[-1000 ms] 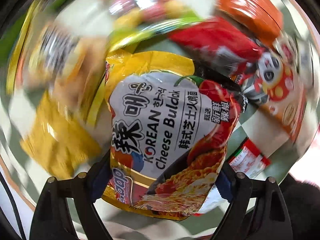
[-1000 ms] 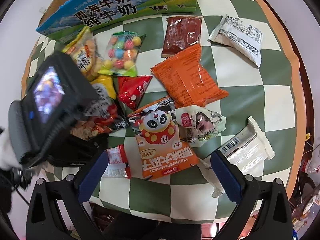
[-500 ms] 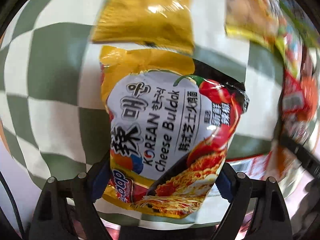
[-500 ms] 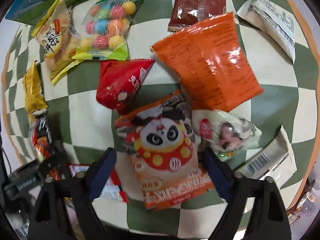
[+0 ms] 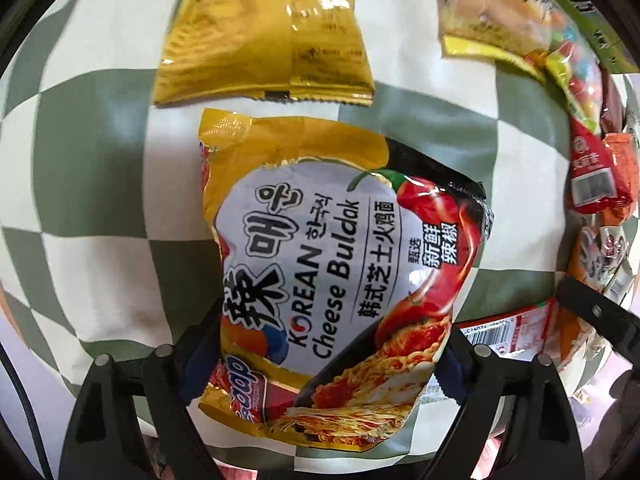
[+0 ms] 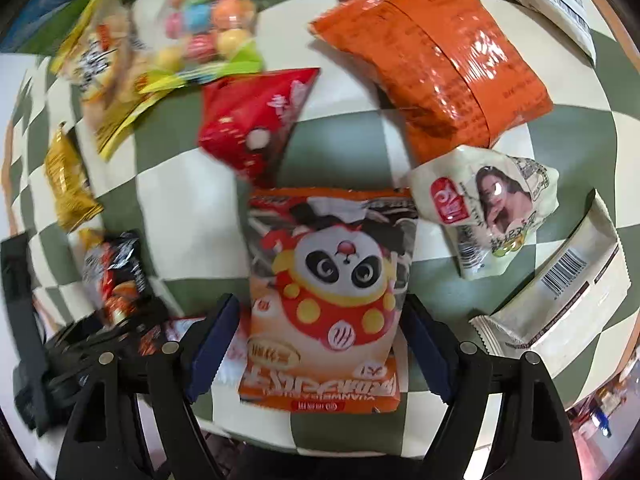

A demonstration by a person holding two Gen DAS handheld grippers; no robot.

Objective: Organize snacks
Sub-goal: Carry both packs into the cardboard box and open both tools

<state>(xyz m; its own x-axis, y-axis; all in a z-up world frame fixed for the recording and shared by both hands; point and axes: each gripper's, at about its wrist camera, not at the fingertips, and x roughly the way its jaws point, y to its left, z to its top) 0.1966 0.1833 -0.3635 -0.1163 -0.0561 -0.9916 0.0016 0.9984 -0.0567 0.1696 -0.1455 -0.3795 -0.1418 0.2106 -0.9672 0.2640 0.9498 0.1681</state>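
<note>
Left wrist view: left gripper (image 5: 320,364) clenched on the Cheese Buldak noodle packet (image 5: 340,276), pads pinching its lower end from both sides. Pkt sticks out forward along the fingers, over the green/white checked tablecloth (image 5: 92,184). Can't tell if its far end rests on the cloth or hangs above it. Gold packet (image 5: 264,32) lies just beyond it, near the far edge of this view; more snacks crowd the right edge.

Risk, my judgement: grip is only on the tail of a puffy, slick bag. A quick swing could let it slide out or fold. If set down here it may land on the gold pkt and overlap rather than line up.

Right wrist view: right gripper (image 6: 320,344) straddles the panda snack bag (image 6: 324,292), which lies flat on the cloth. Jaws wide, roughly bag width; pads sit just beside each long side, contact not clear, so released for now. Noodle pkt shows small at the left edge of the cloth. Red pouch (image 6: 256,120) just beyond the panda bag, orange bag (image 6: 436,68) and pale wrapped snack (image 6: 488,208) close on the right.

Risk: bag is about as wide as the gap, so closing may crumple it or push it away, and the right pad could nudge the pale snack.
</note>
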